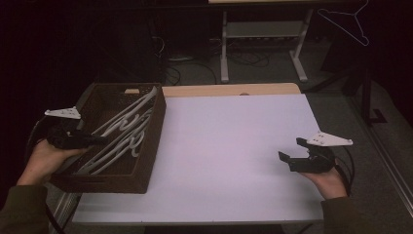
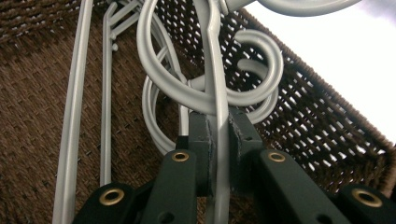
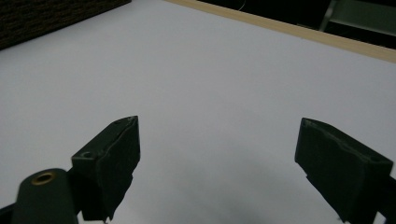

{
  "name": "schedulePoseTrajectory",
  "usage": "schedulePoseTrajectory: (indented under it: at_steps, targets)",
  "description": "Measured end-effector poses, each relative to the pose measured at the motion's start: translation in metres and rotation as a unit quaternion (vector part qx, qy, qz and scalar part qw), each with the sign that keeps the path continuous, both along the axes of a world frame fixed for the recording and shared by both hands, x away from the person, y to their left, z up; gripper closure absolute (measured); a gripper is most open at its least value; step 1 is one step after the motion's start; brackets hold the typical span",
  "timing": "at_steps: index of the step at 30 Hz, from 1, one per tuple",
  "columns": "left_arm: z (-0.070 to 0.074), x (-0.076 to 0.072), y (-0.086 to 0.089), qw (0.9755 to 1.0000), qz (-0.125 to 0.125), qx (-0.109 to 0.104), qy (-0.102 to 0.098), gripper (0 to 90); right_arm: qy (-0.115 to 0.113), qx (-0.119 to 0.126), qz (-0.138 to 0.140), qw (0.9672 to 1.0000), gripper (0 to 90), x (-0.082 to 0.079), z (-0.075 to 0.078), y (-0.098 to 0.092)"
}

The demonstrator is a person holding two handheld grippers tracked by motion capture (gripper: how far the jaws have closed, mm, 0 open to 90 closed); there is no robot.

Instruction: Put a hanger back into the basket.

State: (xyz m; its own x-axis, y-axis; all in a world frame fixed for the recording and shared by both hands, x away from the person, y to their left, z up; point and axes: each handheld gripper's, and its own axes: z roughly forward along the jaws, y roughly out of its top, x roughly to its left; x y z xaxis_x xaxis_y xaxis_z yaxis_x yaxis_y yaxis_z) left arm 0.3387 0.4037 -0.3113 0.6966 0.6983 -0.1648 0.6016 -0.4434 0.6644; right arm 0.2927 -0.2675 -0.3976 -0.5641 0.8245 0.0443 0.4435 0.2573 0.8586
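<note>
Black pads of the left hand-held gripper [image 2: 218, 154] are clamped on the thin shaft of a white hanger [image 2: 215, 88], just below its curled hook. That hanger lies on a heap of others inside the brown woven basket [image 1: 151, 141] at the left of the counter [image 1: 234, 146]. Its shaft runs straight away from the jaws along their own line, so lifting it free probably means drawing it up and clear of the tangled hooks. Well apart, the right hand-held gripper [image 1: 296, 152] hovers over bare counter, jaws wide and empty; the left is plainly the nearer one.
</note>
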Motion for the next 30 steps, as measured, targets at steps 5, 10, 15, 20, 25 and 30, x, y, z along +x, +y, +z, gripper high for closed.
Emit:
schedulePoseTrajectory:
  at_steps: [5,10,15,20,25,30]
  targets:
    - [-0.008,0.004,0.0,0.9999,-0.001,0.014,0.009,81.6,0.0,0.0,0.001,1.0,13.8,0.0,0.0,0.0]
    - [-0.019,0.01,0.0,0.9996,0.0,0.018,0.02,81.5,-0.002,0.001,0.001,1.0,13.8,0.0,0.001,0.0]
    - [-0.025,0.01,0.004,0.9996,0.004,0.015,0.022,81.1,-0.001,0.001,-0.001,1.0,13.7,0.0,0.0,-0.001]
    - [-0.028,0.009,0.01,0.9991,0.016,0.031,0.025,79.9,-0.002,0.001,-0.001,1.0,13.7,0.0,0.0,-0.001]
    - [-0.026,0.006,0.016,0.9994,0.023,0.021,0.015,69.2,-0.003,0.002,-0.002,1.0,13.7,0.0,0.001,-0.001]
    - [-0.019,0.003,0.017,0.9994,0.033,-0.002,-0.004,55.8,-0.004,0.002,0.0,1.0,13.7,-0.001,0.002,0.0]
